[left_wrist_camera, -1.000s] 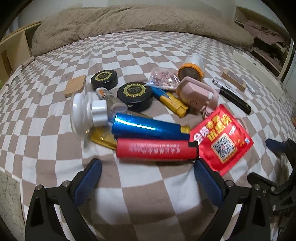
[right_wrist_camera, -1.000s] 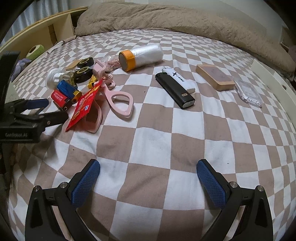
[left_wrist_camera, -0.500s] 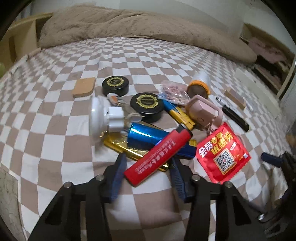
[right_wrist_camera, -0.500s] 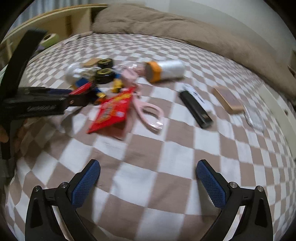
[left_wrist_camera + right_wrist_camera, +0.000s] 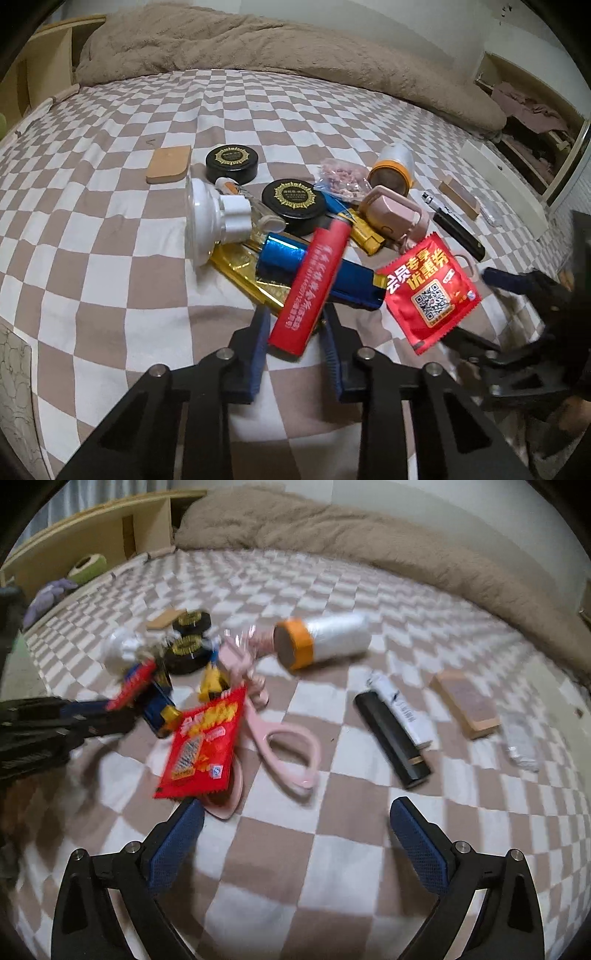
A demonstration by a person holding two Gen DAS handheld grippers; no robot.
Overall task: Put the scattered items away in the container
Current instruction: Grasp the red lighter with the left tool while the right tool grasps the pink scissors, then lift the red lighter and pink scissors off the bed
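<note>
The left tongs have just been closing, and now they hold the red lighter by its lower end. The lighter stands tilted, with its far end raised above the blue lighter and the gold packet on the checkered bed. Just beside them lie the red sachet, two black round tins, a white plastic piece and a pink case.

The right tongs stand wide with nothing between them, above the bed near the pink scissors. A black lighter and a roll with an orange end lie further away. I cannot see a container in either view.
</note>
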